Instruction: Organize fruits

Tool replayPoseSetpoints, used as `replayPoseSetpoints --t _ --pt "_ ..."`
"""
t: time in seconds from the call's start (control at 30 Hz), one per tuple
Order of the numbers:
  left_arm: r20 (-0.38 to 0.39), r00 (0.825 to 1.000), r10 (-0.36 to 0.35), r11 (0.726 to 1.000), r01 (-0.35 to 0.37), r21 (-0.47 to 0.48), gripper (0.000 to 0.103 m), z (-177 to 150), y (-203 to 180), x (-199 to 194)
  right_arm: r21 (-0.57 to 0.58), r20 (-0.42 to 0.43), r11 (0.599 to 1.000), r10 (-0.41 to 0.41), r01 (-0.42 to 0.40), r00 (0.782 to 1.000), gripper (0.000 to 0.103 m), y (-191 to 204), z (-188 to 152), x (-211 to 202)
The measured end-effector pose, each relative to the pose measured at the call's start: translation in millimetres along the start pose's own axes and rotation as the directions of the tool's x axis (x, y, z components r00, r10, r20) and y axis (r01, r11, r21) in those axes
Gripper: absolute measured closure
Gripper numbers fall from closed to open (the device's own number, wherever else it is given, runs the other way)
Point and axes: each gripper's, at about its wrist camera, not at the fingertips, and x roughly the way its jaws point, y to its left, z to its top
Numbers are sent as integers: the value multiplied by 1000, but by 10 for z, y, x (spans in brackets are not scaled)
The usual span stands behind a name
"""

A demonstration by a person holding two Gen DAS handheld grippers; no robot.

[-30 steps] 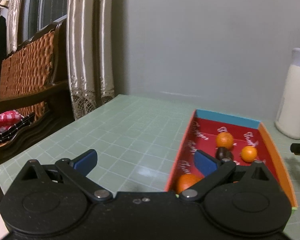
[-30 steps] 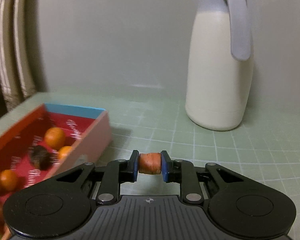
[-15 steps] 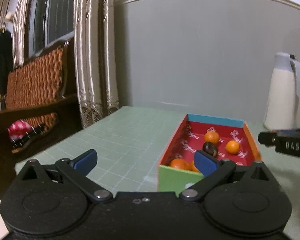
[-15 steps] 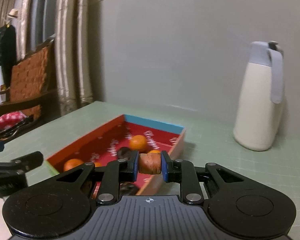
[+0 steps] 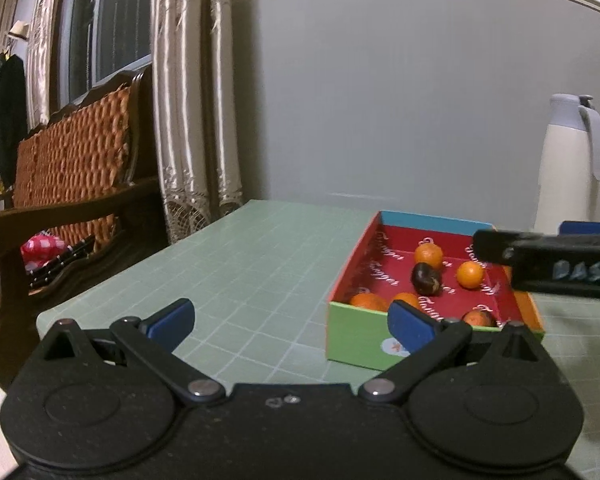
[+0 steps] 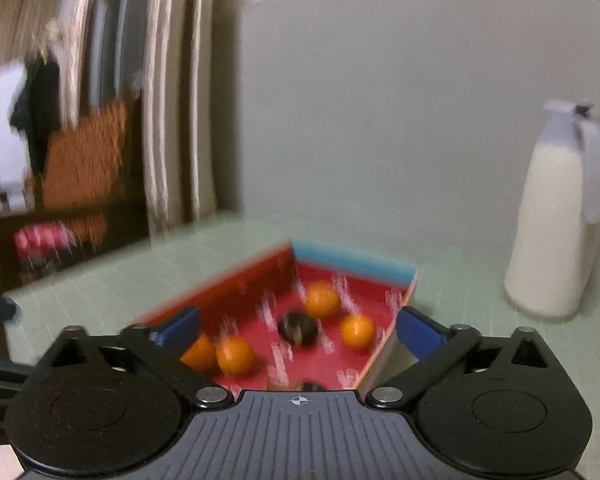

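A red-lined cardboard box [image 5: 356, 328] with green front and blue back wall sits on the green grid mat. It holds several small oranges [image 5: 429, 254] and a dark round fruit [image 5: 425, 278]. My left gripper [image 5: 290, 320] is open and empty, hovering left of and in front of the box. My right gripper [image 6: 298, 330] is open and empty above the box's near end; the view is blurred. In the right wrist view the box [image 6: 220, 288] holds oranges [image 6: 322, 300] and the dark fruit [image 6: 298, 330]. A brownish piece [image 6: 278, 384] lies at the near end, mostly hidden by the gripper body.
A white thermos jug with a grey lid [image 5: 570, 168] [image 6: 556, 216] stands on the mat right of the box, near the grey wall. A wooden bench with orange weave [image 5: 68, 184] and curtains [image 5: 192, 100] are beyond the table's left edge.
My right gripper opened and let go of the brownish fruit piece over the box. Both grippers pulled back, so the box appears farther away.
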Motion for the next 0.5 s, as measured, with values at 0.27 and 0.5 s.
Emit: replayPoseSetpoints --t 0.27,0.5 --pt "30 998 -53 999 54 -10 6 58 -136 -118 61 37 995 -79 76 996 0 -397 105 -520" --pt "61 991 -117 993 116 13 6 104 -299 -459 59 51 986 -160 156 986 0 -675 104 -1199"
